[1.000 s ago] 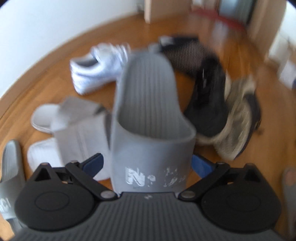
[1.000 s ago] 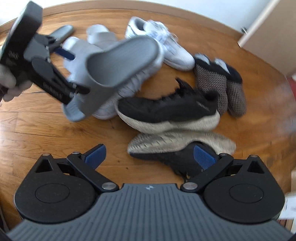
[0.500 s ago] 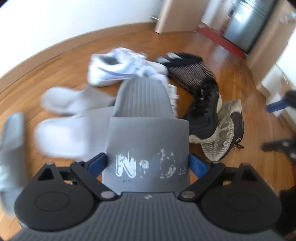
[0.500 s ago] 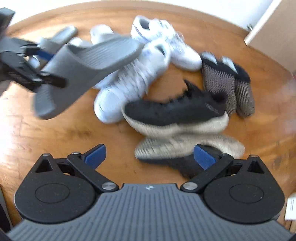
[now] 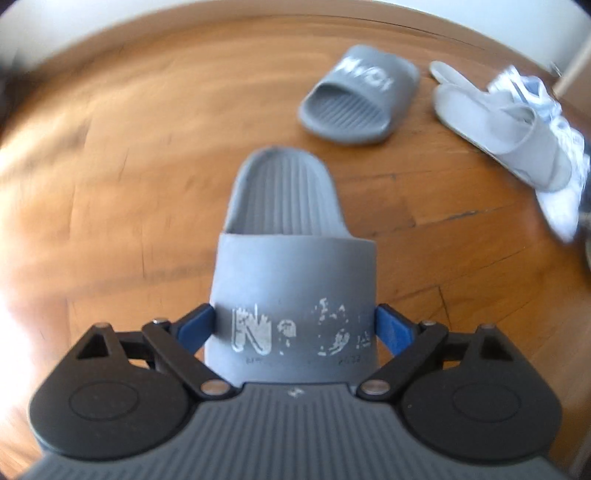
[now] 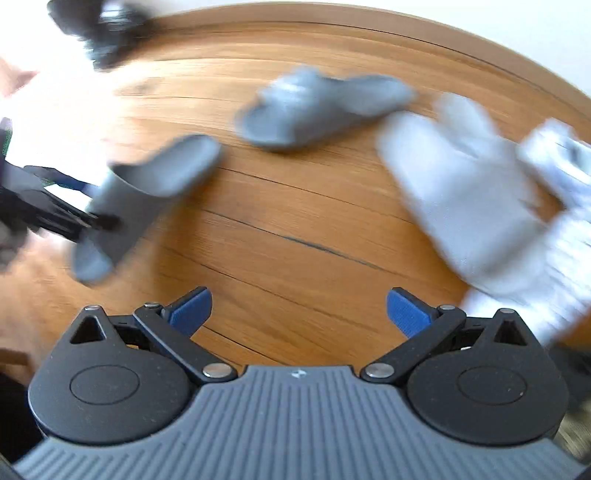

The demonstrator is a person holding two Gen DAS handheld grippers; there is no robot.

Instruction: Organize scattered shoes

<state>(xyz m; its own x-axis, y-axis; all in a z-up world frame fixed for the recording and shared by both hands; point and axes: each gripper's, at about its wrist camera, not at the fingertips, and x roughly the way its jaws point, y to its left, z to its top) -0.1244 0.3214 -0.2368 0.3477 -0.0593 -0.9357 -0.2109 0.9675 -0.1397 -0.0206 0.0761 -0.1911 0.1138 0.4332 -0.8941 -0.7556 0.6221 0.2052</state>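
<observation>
A wooden floor [image 5: 129,155] of warm orange-brown boards fills most of both views, with dark seams and a few short cracks between the planks, one long dark crack [image 6: 325,251] near the middle of the right wrist view. Along the top edge of each frame a wooden skirting board [image 5: 258,20] curves under a white wall [image 6: 480,22]. Bright glare washes out the left edge of the frames.

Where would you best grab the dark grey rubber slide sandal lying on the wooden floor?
Probably across its wide strap, coming from above. The dark grey rubber slide sandal rests sole-down on the wooden floor, clear of its neighbours, so both sides of the strap are free. The left gripper holds the matching slide this way; the empty right gripper could do likewise.
</observation>
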